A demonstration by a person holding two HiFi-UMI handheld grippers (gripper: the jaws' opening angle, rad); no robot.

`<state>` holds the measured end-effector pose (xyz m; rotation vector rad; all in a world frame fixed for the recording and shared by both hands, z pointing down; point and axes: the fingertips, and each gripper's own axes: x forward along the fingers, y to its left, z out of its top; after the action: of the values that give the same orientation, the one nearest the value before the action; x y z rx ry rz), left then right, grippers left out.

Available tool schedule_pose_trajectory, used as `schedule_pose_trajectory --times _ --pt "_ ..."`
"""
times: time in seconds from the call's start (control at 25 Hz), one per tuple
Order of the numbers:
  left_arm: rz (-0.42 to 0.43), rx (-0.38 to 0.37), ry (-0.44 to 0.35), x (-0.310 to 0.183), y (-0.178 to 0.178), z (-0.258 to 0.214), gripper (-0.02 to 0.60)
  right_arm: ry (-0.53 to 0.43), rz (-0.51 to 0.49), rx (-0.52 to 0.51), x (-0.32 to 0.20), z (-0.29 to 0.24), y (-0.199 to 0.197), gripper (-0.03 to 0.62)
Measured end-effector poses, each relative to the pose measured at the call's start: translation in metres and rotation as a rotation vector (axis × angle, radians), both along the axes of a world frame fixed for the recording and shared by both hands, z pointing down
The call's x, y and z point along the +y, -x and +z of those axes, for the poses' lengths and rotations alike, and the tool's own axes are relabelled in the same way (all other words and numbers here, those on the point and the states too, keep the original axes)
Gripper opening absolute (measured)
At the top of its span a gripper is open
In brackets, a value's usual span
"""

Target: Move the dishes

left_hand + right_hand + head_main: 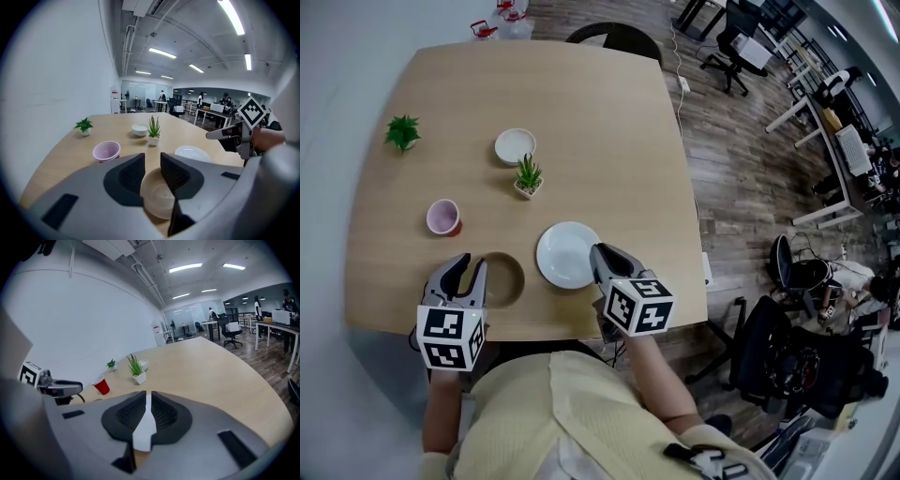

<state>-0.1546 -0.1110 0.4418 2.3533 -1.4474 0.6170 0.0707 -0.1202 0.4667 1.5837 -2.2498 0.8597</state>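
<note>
As the right tool [602, 255] is seen clamped on the plate [565, 255], the white rim is pinched tight between its pads at the plate's right edge, close to the near edge of the table [609, 122]. Whether the plate is clear of the wood cannot be told. Over on the left, the left tool [466, 267] is held with its jaws spread. The tan bowl [506, 279] is found just below them, its rim showing in the gap, and no squeeze is seen. Farther back, a cup [442, 217] is stood to the left, a plant [528, 175] is set just behind the plate, and a white bowl [515, 145] is placed near it. A small plant [402, 132] is seen well apart at the far left.
</note>
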Motion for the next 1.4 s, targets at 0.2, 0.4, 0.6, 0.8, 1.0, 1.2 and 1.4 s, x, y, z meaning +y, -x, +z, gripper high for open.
schedule_pose_trajectory --times 0.2,0.4,0.6,0.8,1.0,1.2,1.4 --pt "-0.005 0.0 -0.003 0.001 0.0 -0.004 0.107 -0.022 -0.032 0.003 0.001 -0.01 0.008 0.038" --pt "-0.003 0.0 -0.009 0.001 -0.003 -0.011 0.104 -0.035 -0.043 0.003 0.004 -0.013 0.01 0.021" --pt "-0.005 0.002 -0.01 0.002 -0.003 -0.015 0.097 -0.071 -0.067 -0.002 0.006 -0.026 0.015 0.015" --pt "-0.006 0.005 -0.01 0.002 -0.005 -0.016 0.092 -0.124 -0.085 0.016 0.007 -0.04 0.019 0.014" --pt "-0.004 0.002 -0.009 0.0 -0.003 -0.016 0.091 -0.135 -0.103 0.008 0.007 -0.044 0.025 0.014" --pt "-0.006 0.001 -0.012 0.0 -0.003 -0.017 0.091 -0.129 -0.104 0.004 0.007 -0.042 0.024 0.014" --pt "-0.003 0.0 -0.014 -0.002 -0.004 -0.019 0.091 -0.124 -0.099 0.005 0.006 -0.041 0.022 0.014"
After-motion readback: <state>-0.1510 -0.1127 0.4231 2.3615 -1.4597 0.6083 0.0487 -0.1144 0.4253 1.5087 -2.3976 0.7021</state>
